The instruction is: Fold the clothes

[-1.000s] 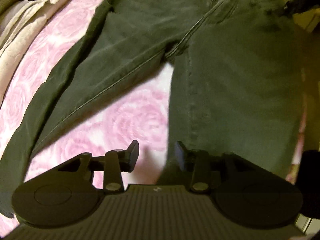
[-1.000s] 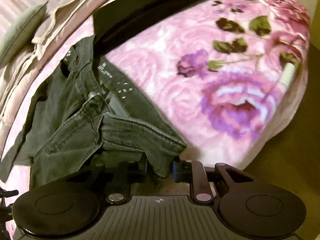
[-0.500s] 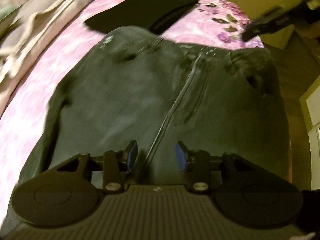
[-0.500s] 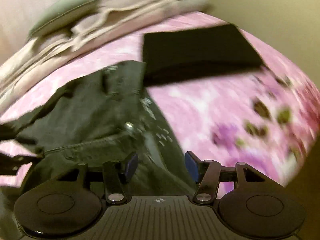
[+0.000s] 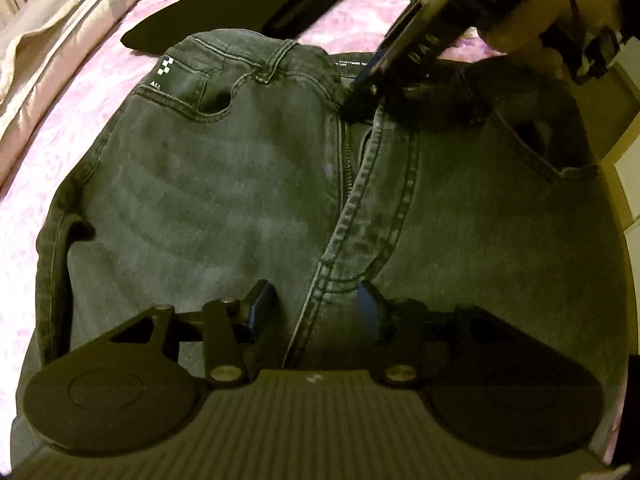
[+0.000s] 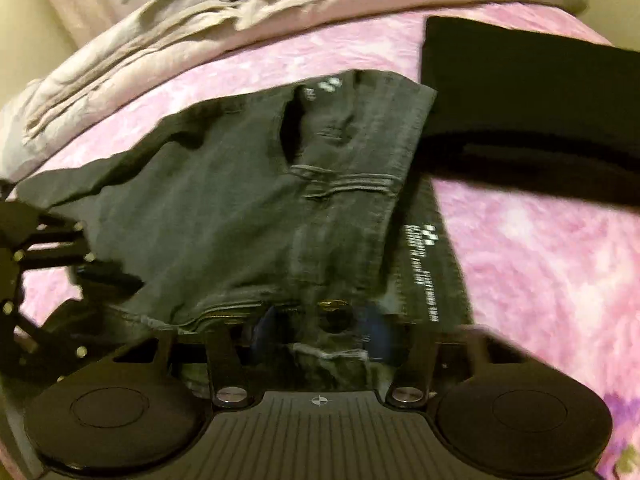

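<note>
A pair of dark grey jeans (image 5: pixel 224 184) lies front-up on a bed covered with a pink floral blanket (image 5: pixel 92 92); the waistband points away from the left wrist camera and the fly stands open down the middle. The jeans' far waistband edge lies just against a folded black garment (image 5: pixel 256 4) on the blanket beyond, and a heap of pale beige bedding (image 5: pixel 60 20) lies along the left edge of the bed.

The left gripper (image 5: pixel 316 308) hovers low over the crotch seam, its jaws partly apart with the seam running between them; the blue pads do not press the denim, so it holds nothing.

The right gripper (image 5: pixel 362 96), held in a person's hand (image 5: pixel 560 4), reaches in from the upper right of the left wrist view and meets the waistband at the top of the open fly. In the right wrist view, which is blurred, its jaws (image 6: pixel 324 332) are closing, with the buttoned waistband corner and the metal button (image 6: pixel 334 312) lying between the blue fingers (image 6: pixel 264 328); they seem to be pinching the denim there, though the blur makes that contact hard to confirm. A strip of the inner waistband with white printed lettering (image 6: pixel 424 264) is turned out just beside that grip. The left gripper's linkage shows at the left edge of that view.
</note>
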Demonstrator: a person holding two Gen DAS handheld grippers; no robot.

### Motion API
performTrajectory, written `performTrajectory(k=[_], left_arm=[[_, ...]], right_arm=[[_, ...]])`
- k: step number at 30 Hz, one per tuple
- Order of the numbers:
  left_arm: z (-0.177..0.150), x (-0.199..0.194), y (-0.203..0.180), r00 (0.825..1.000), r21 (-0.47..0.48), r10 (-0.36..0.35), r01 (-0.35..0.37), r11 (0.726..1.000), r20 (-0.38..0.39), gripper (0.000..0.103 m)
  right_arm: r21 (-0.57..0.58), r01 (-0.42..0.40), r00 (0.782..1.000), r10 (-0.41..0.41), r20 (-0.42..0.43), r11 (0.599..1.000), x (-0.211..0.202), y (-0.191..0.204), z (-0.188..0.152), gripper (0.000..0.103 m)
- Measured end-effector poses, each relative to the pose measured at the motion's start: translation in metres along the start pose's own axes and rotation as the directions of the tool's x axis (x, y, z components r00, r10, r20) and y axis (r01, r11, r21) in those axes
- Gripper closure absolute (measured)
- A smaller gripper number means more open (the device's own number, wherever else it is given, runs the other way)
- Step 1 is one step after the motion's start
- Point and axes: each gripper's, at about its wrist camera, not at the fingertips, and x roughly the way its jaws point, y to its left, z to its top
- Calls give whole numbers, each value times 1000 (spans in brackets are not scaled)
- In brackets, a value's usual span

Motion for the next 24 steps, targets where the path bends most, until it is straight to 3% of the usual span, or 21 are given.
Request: performTrajectory(k=[4, 8, 10, 12, 15, 17, 21, 24], left_arm=[[15, -9, -2, 999, 0, -11, 11, 1000, 52, 70], [35, 7, 6, 998, -37, -13, 16, 999, 63, 69], [37, 13, 5, 999, -26, -16, 17, 1000, 44, 67], [32, 11, 5, 999, -20, -17, 17, 1000, 45, 66], [21, 1, 12, 999, -62, -9, 12, 998, 40, 69], [9, -10, 18, 999, -104, -2, 6, 995, 41, 69], [-20, -37, 34, 999, -198, 40, -34, 980, 25, 69], [-50, -64, 47, 995, -256, 99, -98, 962, -11, 68]], right_arm=[[-79, 44, 999, -43, 10, 996, -23, 2, 10, 88], [-125, 65, 998, -65, 5, 990, -25, -5, 21, 88], [-128, 60, 998, -63, -27, 990, -15, -7, 20, 79], [-83, 57, 998, -57, -1, 995, -22, -11, 14, 73], [10, 43, 998, -43, 48, 999, -48, -21, 0, 43], [25, 33, 998, -34, 43, 999, -56, -19, -13, 41], [-70, 74, 995, -78, -58, 995, -37, -4, -37, 41], [-86, 149, 988, -151, -22, 985, -27, -5, -31, 41]])
